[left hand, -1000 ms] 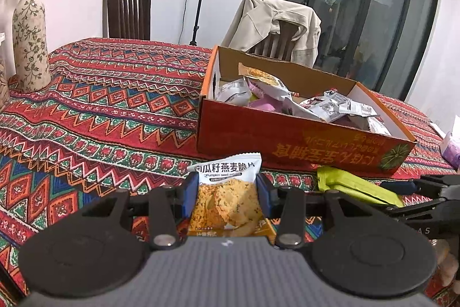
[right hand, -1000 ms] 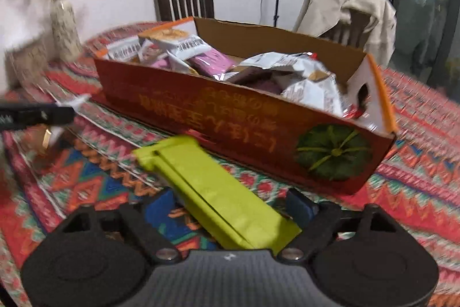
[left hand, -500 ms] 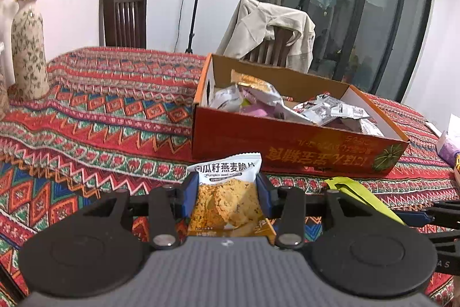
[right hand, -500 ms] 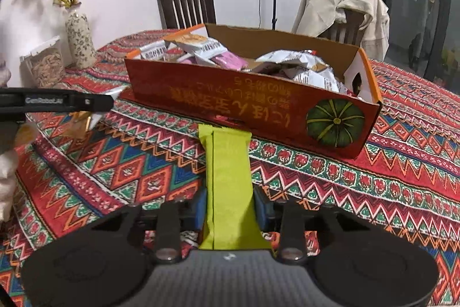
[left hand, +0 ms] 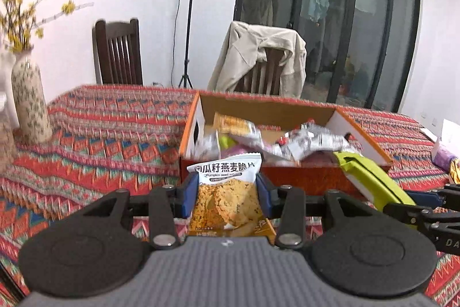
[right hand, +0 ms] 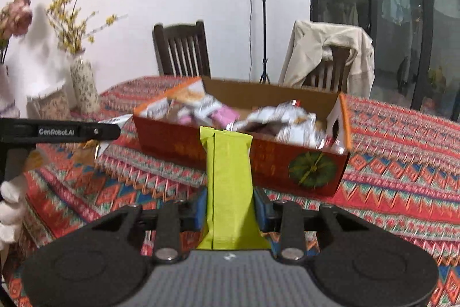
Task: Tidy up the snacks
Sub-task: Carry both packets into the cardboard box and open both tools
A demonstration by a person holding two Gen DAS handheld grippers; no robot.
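Note:
An orange cardboard box (left hand: pixel 302 179) holding several snack packets stands on the patterned tablecloth; it also shows in the right wrist view (right hand: pixel 178 146). My left gripper (left hand: pixel 227 196) is shut on an oat crisp packet (left hand: pixel 227 197), white on top and orange below, held above the table in front of the box. My right gripper (right hand: pixel 230 210) is shut on a long lime-green snack bar (right hand: pixel 228 180), held upright before the box's front wall. The green bar also shows in the left wrist view (left hand: pixel 371 180), to the right.
A flowered vase (left hand: pixel 28 102) stands at the table's left; it shows again in the right wrist view (right hand: pixel 83 85). Two wooden chairs (left hand: pixel 118 52) stand behind the table, one draped with a beige jacket (left hand: pixel 258 56). A purple packet (left hand: pixel 444 158) lies at far right.
Both grippers have lifted with their snacks and now sit higher relative to the box. The green bar has swung from slanted to upright in the right gripper.

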